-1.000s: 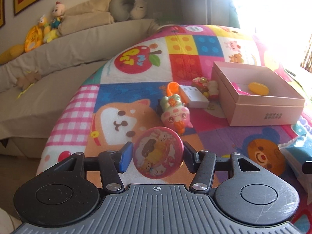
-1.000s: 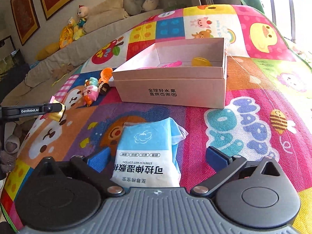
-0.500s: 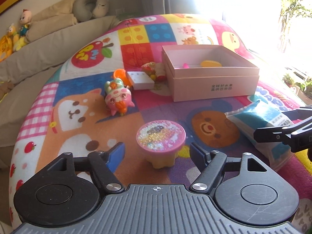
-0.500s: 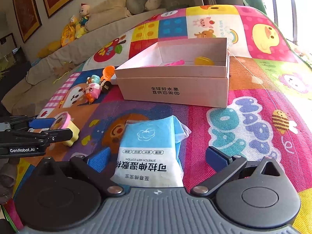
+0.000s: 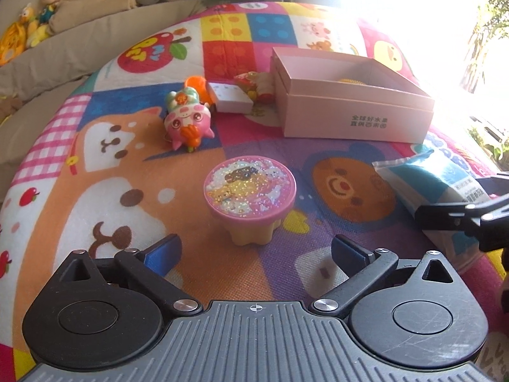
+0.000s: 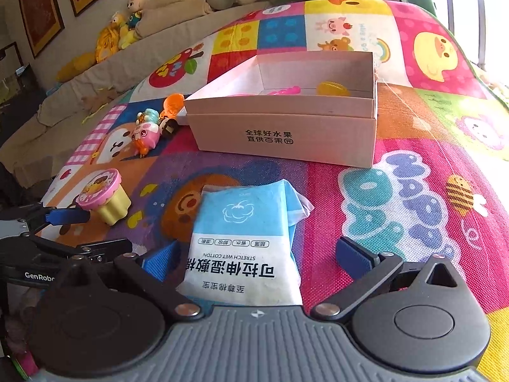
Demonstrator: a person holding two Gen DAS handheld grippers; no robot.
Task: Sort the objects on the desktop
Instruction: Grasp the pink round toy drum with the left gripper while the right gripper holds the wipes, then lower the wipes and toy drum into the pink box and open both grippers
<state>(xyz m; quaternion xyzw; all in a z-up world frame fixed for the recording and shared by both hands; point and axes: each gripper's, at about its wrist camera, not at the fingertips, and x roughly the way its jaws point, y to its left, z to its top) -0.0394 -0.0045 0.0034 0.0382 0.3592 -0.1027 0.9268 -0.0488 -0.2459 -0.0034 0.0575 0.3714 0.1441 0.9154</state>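
A small yellow tub with a pink glitter lid (image 5: pixel 250 199) stands upright on the colourful mat just ahead of my left gripper (image 5: pixel 254 250), which is open and empty; the tub also shows in the right wrist view (image 6: pixel 105 197). My right gripper (image 6: pixel 254 254) is open, its fingers on either side of a blue-and-white wet-wipe pack (image 6: pixel 245 242) lying on the mat; the pack also shows in the left wrist view (image 5: pixel 435 187). An open pink box (image 6: pixel 286 127) beyond holds a yellow piece (image 6: pixel 332 88) and a pink piece (image 6: pixel 281 90).
A pink cat toy (image 5: pixel 187 121), an orange toy (image 5: pixel 198 84), a white block (image 5: pixel 230 97) and a red-yellow toy (image 5: pixel 254 84) lie left of the box (image 5: pixel 350 102). A beige sofa with plush toys (image 5: pixel 38 25) is behind. The mat's edge drops off at left.
My left gripper has set the tub down on the mat, opened and drawn back from it. The right gripper stays open around the wipe pack.
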